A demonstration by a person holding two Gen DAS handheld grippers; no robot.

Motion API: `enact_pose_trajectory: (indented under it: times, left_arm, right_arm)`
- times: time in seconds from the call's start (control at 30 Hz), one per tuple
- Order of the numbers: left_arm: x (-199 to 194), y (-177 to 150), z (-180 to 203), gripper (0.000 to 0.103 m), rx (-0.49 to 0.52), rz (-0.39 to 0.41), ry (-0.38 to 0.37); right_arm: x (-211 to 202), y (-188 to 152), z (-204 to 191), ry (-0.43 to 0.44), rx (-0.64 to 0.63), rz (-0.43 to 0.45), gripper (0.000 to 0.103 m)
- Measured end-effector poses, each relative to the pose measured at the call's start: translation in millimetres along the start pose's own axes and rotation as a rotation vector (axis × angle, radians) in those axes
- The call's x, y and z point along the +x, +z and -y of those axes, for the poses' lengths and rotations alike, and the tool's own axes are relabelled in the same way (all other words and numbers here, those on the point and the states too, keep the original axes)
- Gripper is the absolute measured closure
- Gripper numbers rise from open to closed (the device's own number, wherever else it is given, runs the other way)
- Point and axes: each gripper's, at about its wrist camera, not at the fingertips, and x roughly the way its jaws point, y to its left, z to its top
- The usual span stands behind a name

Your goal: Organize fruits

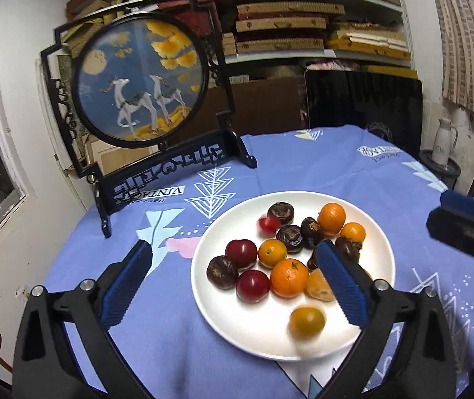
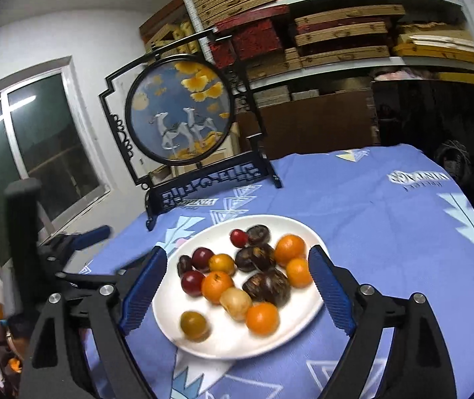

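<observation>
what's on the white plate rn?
White plate holds loose fruit: orange citrus, red plums, dark brown fruits, a blurred yellowish one. Left gripper finger hides part of the pile.

Dim indoor light, heavy fisheye bending, dark corners, slight motion blur.

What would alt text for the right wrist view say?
A white plate of small orange, red, yellow and dark brown fruits sits on a blue patterned tablecloth, framed by the open right gripper. Behind stands a round deer-painting screen.
</observation>
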Motion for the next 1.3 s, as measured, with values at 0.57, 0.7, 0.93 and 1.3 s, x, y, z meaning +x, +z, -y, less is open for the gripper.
enact_pose_trajectory:
  times: [0.57,0.7,0.93,1.3]
  left_arm:
    - [-32.1,-6.7,4.6,0.006,0.039,0.087,0.064]
    - [-28.6,-6.5,6.2,0.005,0.041,0.089,0.063]
    - [-22.7,-6.8,8.2,0.006,0.040,0.079,0.041]
    - [-13.4,-9.4,9.3,0.006,0.005,0.092,0.007]
  right_arm:
    - [0.2,-32.7,12.5,0.028,0.085,0.055,0.011]
    - [1.1,-34.5,12.1,0.028,0.074,0.053,0.011]
    - [2.0,-36.8,8.1,0.043,0.051,0.044,0.011]
    - [-6.7,-38.4,-6.9,0.007,-0.029,0.090,0.011]
